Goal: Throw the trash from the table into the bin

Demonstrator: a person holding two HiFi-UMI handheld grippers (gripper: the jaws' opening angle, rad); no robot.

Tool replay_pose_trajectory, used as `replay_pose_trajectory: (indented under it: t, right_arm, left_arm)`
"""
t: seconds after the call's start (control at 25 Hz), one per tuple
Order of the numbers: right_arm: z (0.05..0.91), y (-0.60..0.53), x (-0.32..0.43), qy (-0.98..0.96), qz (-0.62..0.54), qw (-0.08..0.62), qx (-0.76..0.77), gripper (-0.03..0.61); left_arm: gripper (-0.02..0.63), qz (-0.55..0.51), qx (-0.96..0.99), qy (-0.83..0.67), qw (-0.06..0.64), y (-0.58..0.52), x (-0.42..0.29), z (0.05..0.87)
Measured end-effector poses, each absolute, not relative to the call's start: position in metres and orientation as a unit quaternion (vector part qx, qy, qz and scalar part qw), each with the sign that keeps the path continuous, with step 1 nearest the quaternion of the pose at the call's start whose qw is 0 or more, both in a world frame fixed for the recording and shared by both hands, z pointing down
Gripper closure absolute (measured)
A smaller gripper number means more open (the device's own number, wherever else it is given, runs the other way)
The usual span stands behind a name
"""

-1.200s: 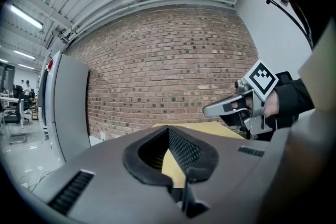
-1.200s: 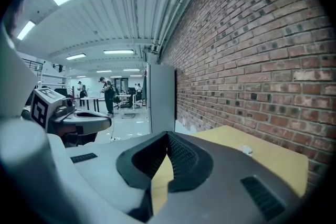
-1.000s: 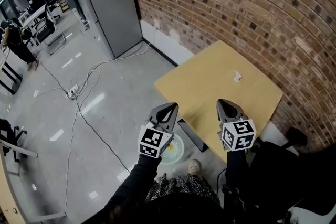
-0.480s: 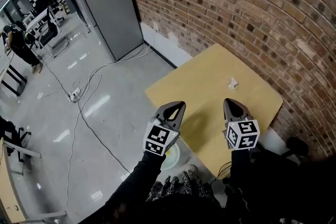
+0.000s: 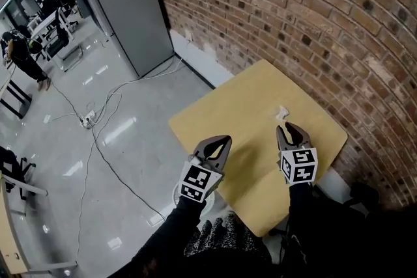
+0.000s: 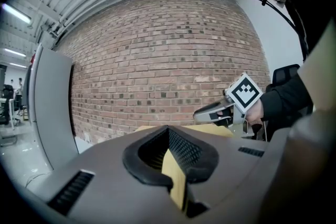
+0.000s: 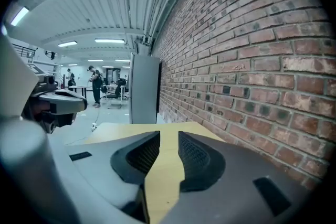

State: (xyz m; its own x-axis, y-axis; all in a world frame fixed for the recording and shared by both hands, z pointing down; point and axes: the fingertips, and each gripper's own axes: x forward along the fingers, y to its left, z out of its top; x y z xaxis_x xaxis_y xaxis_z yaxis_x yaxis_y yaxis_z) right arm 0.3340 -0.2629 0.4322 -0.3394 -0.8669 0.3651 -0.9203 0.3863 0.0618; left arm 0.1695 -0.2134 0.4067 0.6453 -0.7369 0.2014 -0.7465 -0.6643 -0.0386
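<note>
A small crumpled white paper (image 5: 282, 112) lies on the yellow table (image 5: 241, 104) near the brick wall. My right gripper (image 5: 287, 129) hovers just short of it; its jaws have just been opening and stand slightly apart with nothing between them (image 7: 169, 134). The paper is hidden in the right gripper view. My left gripper (image 5: 223, 140) is over the table's near left part, shut and empty (image 6: 168, 131). The white bin (image 5: 176, 193) sits on the floor under the left gripper, mostly hidden by it.
The brick wall (image 5: 313, 23) runs along the table's far side. A grey cabinet (image 5: 124, 3) stands at the back left. Cables and a power strip (image 5: 88, 118) lie on the floor. People and desks are far off at the left. A black chair (image 5: 365, 195) is at the right.
Both grippers have moved forward over the table toward the paper. The right gripper's jaws, shut before, now stand slightly apart. The bin has slipped under the left gripper.
</note>
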Motion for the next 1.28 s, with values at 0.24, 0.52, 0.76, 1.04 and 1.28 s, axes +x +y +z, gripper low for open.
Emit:
replay_pose_trajectory:
  t: [0.24, 0.52, 0.76, 1.04, 1.28]
  right_arm:
    - [0.455, -0.296, 0.352, -0.808, 0.098, 0.188, 0.55, 0.422]
    - [0.494, -0.333, 0.366, -0.799, 0.131, 0.219, 0.544, 0.313]
    - [0.527, -0.356, 0.373, -0.791, 0.156, 0.248, 0.537, 0.302]
    - [0.564, -0.37, 0.379, -0.782, 0.201, 0.271, 0.524, 0.304]
    - [0.582, -0.37, 0.373, -0.781, 0.204, 0.29, 0.513, 0.305]
  left_arm:
    - [0.607, 0.107, 0.901, -0.42, 0.031, -0.227, 0.17, 0.414]
    - [0.607, 0.115, 0.899, -0.422, 0.038, -0.238, 0.17, 0.424]
    - [0.607, 0.123, 0.896, -0.424, 0.044, -0.244, 0.165, 0.433]
    - [0.607, 0.134, 0.893, -0.425, 0.056, -0.243, 0.158, 0.446]
    - [0.607, 0.136, 0.893, -0.424, 0.064, -0.241, 0.156, 0.452]
